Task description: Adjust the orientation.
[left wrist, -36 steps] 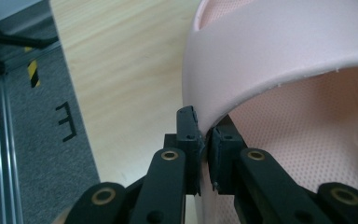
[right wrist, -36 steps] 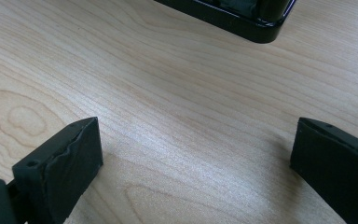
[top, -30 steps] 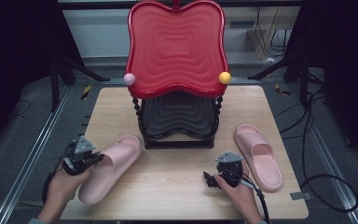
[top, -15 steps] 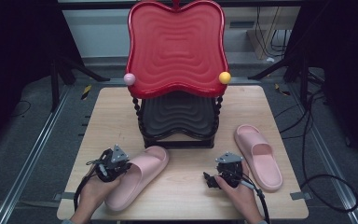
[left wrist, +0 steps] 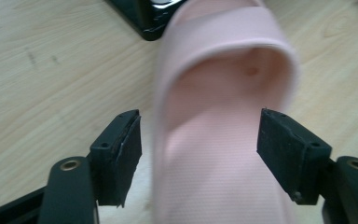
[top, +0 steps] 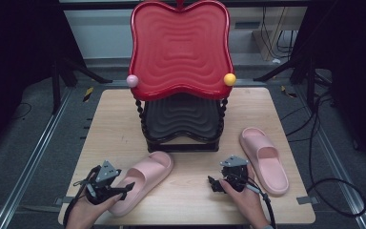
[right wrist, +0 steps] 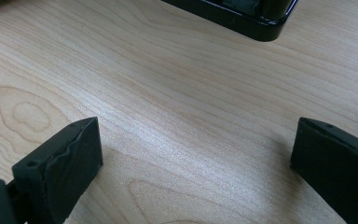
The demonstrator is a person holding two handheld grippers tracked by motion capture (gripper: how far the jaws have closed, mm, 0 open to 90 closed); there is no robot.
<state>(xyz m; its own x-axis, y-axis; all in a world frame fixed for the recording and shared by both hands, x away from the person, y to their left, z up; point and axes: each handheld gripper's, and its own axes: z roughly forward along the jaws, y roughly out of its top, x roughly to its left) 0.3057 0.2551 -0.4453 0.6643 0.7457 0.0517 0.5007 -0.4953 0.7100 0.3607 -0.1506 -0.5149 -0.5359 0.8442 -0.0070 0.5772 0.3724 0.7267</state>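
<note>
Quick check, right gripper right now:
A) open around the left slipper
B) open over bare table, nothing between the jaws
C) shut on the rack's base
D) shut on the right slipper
B. In the right gripper view the right gripper has its jaws spread wide, with bare wooden table between them; in the high view the right slipper lies apart from it, off to its side.

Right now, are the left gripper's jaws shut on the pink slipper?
No: in the left gripper view the jaws stand apart on either side of the pink slipper, with a visible gap on each side.
</note>
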